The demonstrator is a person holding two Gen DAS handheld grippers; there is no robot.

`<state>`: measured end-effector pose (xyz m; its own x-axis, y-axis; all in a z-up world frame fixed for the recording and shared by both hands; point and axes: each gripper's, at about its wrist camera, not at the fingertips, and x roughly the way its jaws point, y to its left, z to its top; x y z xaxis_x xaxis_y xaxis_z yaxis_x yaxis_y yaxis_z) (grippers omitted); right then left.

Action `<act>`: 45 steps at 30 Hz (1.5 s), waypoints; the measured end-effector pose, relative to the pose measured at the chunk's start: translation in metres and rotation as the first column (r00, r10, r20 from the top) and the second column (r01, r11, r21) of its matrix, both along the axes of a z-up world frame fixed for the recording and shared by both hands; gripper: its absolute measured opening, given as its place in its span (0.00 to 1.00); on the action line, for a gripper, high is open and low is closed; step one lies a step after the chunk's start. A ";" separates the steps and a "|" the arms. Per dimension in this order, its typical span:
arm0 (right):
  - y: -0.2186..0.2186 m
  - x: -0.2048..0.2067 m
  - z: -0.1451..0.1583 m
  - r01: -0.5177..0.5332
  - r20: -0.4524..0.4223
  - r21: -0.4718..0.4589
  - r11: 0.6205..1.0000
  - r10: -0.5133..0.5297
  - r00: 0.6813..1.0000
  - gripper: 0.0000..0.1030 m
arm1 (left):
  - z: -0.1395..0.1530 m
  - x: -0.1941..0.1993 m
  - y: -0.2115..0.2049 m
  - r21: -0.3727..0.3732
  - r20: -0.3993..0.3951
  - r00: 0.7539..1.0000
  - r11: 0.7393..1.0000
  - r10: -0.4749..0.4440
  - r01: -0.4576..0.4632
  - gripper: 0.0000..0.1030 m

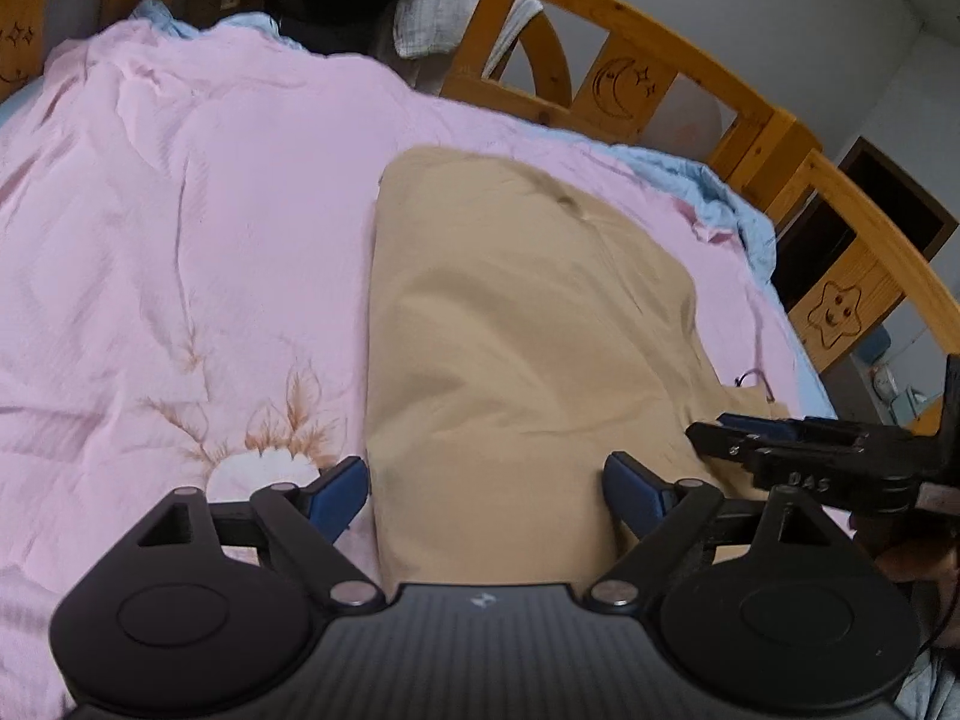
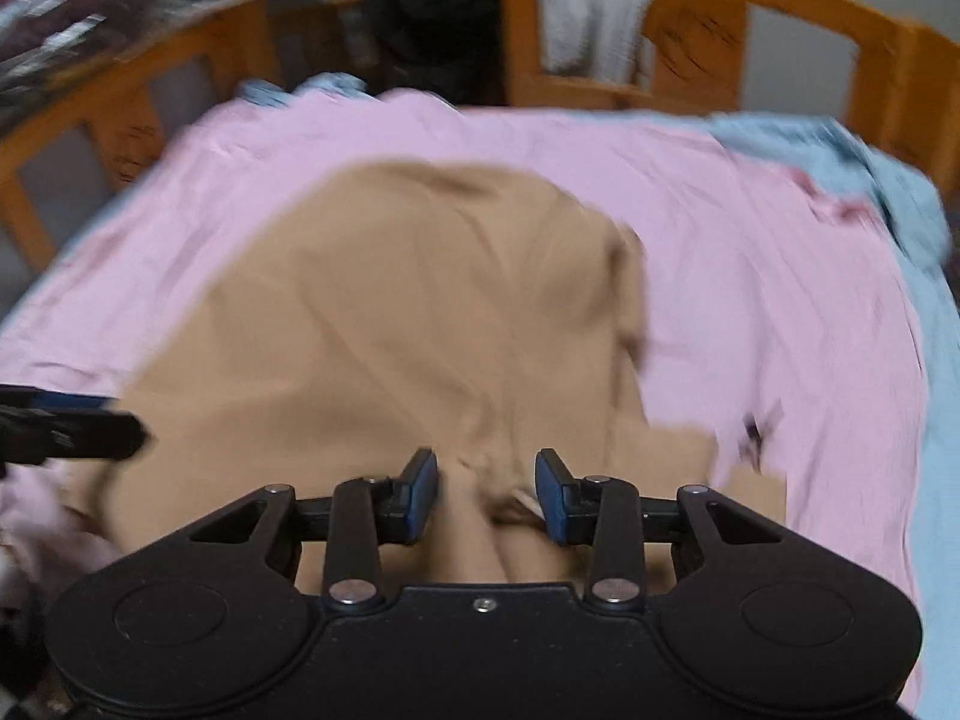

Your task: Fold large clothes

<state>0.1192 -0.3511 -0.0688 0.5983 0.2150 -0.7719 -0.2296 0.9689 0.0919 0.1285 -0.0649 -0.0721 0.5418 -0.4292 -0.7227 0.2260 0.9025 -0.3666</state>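
The left tool [image 1: 485, 489] stands spread wide, its blue pads straddling the near edge of the tan garment [image 1: 516, 324] without pressing it. Just to its right, the right tool [image 2: 486, 495] is half spread over a bunched ridge of the same cloth; the blur keeps me from telling whether its pads actually pinch it. The garment lies ahead of both tools on the pink quilt [image 1: 180, 228] of the bed, already a long, narrowed panel.

To fold well, I'd say each tool should take a near corner, both layers together, then carry the hem away toward the far end evenly, keeping the edges lined up.

The left view is sharp: it shows the garment's straight left edge, a paper tag [image 1: 757, 387] at its right side, and the moon carving [image 1: 618, 87] on the wooden rail [image 1: 750, 102] beyond. The right view alone shows the ridge between its own pads.
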 end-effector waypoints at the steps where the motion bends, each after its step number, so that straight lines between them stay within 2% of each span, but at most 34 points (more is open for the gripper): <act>1: -0.001 -0.001 -0.006 0.004 -0.005 0.001 1.000 -0.004 1.000 0.38 | -0.003 0.000 -0.001 -0.003 -0.009 1.000 1.000 0.003 -0.003 0.86; 6: 0.012 -0.003 -0.014 -0.030 0.008 -0.083 0.996 0.031 0.999 0.38 | -0.011 0.002 0.000 -0.009 -0.025 1.000 1.000 0.014 -0.014 0.86; 45: 0.004 0.002 -0.016 0.012 -0.002 -0.039 0.999 -0.012 1.000 0.38 | -0.008 0.000 0.002 0.007 -0.019 0.999 1.000 0.030 -0.030 0.87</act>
